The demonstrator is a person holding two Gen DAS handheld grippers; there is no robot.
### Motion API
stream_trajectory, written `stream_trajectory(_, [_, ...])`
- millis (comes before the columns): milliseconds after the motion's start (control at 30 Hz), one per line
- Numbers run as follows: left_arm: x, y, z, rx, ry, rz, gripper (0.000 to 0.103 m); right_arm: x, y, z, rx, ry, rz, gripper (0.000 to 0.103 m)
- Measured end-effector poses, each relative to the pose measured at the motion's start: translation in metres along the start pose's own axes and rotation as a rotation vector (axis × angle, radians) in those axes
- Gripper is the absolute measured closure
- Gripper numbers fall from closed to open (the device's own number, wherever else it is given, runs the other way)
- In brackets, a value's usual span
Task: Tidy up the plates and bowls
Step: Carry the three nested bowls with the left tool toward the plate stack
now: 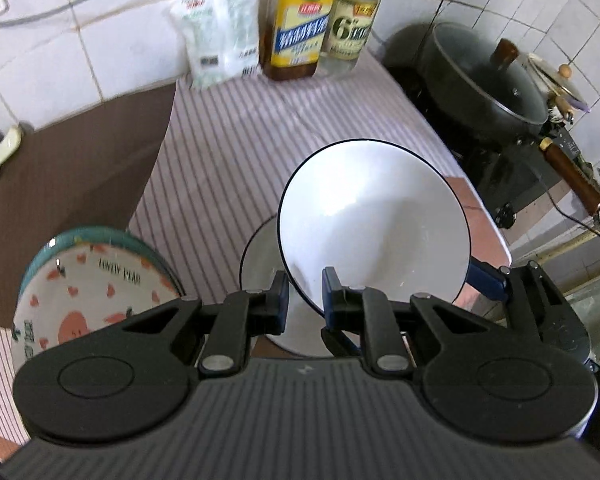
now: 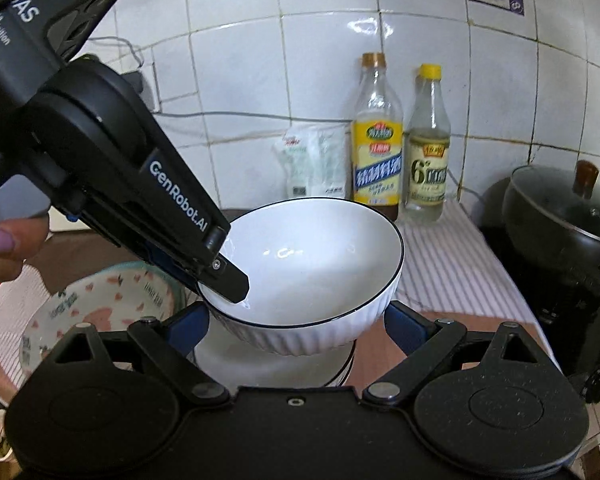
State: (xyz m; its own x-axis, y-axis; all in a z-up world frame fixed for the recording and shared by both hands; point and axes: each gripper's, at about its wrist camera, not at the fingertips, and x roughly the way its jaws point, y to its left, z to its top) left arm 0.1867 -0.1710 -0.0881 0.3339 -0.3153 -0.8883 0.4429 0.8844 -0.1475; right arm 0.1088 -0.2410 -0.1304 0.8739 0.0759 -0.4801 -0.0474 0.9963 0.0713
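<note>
A white bowl with a thin dark rim (image 1: pixel 374 224) (image 2: pixel 312 264) hangs in the air, pinched by its near rim in my left gripper (image 1: pixel 305 292) (image 2: pixel 224 284). It hovers just above a white plate (image 1: pixel 260 264) (image 2: pixel 276 364) on the counter. My right gripper (image 2: pixel 296 324) is open, its blue pads on either side of the bowl's ribbed wall, not touching; it also shows in the left wrist view (image 1: pixel 490 276). A patterned plate with pink fruit and a teal rim (image 1: pixel 92 292) (image 2: pixel 96 304) lies to the left.
A striped cloth (image 1: pixel 252 132) covers the counter. A white bag (image 1: pixel 220 28) and two bottles (image 1: pixel 300 20) (image 1: pixel 354 16) stand against the tiled wall. A lidded black pot (image 1: pixel 484 80) (image 2: pixel 568 216) sits on the stove at the right.
</note>
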Motion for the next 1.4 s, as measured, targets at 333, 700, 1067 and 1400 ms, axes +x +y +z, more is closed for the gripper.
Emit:
stream_trajectory(333, [0.011,0.002,-0.007,-0.019,0.053,0.033,0.088,0.005,0.007,-0.006,-0.014,0.056,0.029,0.006])
stream_trajectory(700, [0.024,0.001,-0.014,-0.004,0.077,0.113,0.088,0.008,0.008,-0.013,-0.025,0.079,0.07,0.006])
stream_trajectory(1067, [0.028,0.001,-0.018,-0.005,0.036,0.164,0.087,0.011,0.01,-0.013,-0.091,0.054,0.063,0.006])
stream_trajectory(1400, [0.021,0.001,-0.026,-0.033,-0.006,0.138,0.081,0.005,0.011,-0.018,-0.081,0.049,0.034,0.006])
